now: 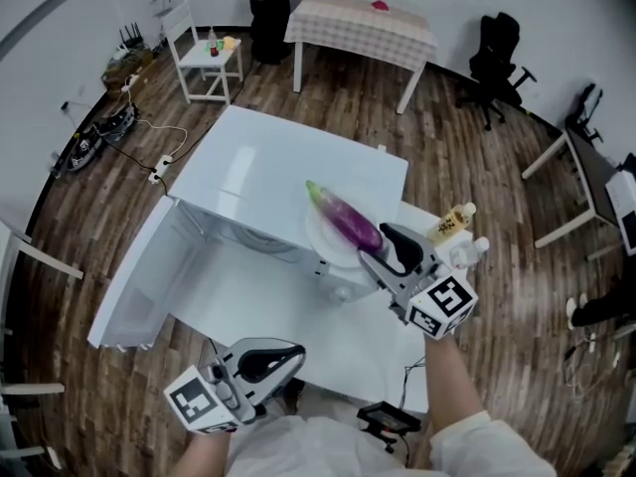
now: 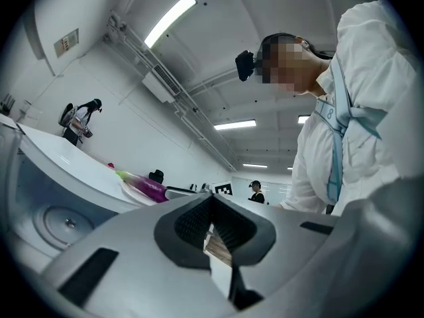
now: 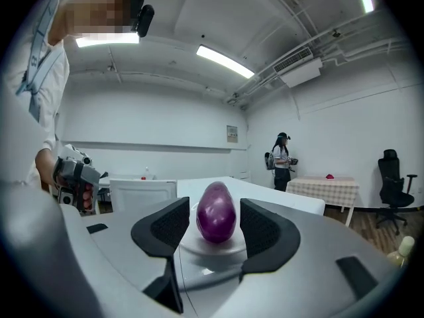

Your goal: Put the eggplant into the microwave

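A purple eggplant [image 1: 346, 219] with a green stem lies on a white plate [image 1: 318, 241] on top of the white microwave [image 1: 268, 167], near its right front corner. The microwave's door [image 1: 134, 286] hangs open to the left. My right gripper [image 1: 386, 252] is open at the eggplant's near end. In the right gripper view the eggplant [image 3: 216, 212] sits between the pads [image 3: 169, 226] with a gap on each side. My left gripper [image 1: 288, 356] is low at the front left, shut and holding nothing. In the left gripper view the eggplant [image 2: 142, 184] shows far off.
Two bottles [image 1: 452, 225] stand on the white table right of the microwave. A small black device [image 1: 388, 420] lies at the table's near edge. Farther off are a white chair [image 1: 204, 53], a checked table [image 1: 363, 23] and an office chair [image 1: 497, 58].
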